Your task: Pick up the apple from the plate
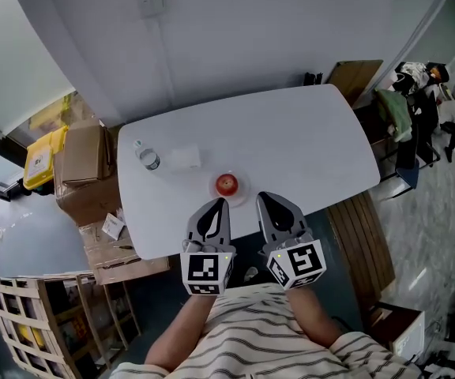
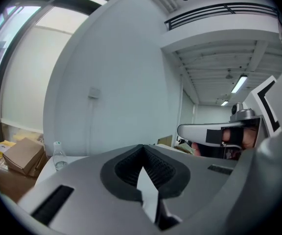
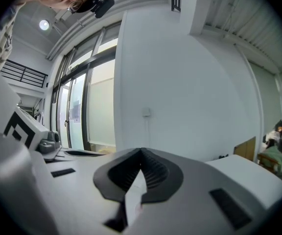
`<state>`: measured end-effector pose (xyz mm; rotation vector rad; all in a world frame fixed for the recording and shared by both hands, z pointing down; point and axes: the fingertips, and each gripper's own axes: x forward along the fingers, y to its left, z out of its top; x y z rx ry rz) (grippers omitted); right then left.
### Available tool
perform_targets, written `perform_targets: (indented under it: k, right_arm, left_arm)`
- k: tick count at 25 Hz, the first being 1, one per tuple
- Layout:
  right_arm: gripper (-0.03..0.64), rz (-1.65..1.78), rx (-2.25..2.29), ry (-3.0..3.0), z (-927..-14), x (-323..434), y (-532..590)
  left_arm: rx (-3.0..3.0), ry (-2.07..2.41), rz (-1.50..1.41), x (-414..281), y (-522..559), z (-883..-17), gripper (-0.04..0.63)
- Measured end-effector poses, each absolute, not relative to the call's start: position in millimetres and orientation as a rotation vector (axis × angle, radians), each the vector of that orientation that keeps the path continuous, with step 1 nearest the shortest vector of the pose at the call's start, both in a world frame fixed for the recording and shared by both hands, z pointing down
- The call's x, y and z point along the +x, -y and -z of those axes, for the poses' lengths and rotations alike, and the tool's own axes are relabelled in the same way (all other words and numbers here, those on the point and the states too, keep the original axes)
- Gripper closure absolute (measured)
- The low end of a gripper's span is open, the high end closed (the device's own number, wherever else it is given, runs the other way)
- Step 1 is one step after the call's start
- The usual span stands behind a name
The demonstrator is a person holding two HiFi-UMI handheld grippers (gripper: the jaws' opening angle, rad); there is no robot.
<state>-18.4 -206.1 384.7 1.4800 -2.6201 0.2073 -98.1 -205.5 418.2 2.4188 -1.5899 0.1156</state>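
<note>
A red apple [image 1: 227,184] sits on a small pale plate [image 1: 241,192] near the front edge of the white table [image 1: 298,140]. My left gripper [image 1: 220,203] [image 2: 142,148] hovers just short of the table's front edge, a little left of the apple, with its jaws shut and nothing in them. Just right of the apple, my right gripper [image 1: 263,197] [image 3: 141,151] is held level with the left one, its jaws also together and empty. Neither gripper view shows the apple clearly.
A clear water bottle [image 1: 148,158] [image 2: 58,156] and a white flat item [image 1: 186,157] lie left of the apple. Cardboard boxes [image 1: 84,163] [image 2: 24,153] stand off the table's left end, a wooden bench [image 1: 363,243] to its right, and a chair with clothes [image 1: 411,125] beyond.
</note>
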Motion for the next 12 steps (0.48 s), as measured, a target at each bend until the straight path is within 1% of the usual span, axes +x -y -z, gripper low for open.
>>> perform_targets:
  k: [5,12]
  right_arm:
    - [0.604,-0.219,1.426,2.627,-393.6,-19.6,215.6]
    - [0.604,-0.237,1.367,2.637,-409.5,-15.8,234.1]
  left_arm:
    - [2.363,1.63,-0.168,-100.0,214.3,-435.4,0.591]
    - [2.327,1.649,-0.17,-91.3,226.6,-452.9,0.591]
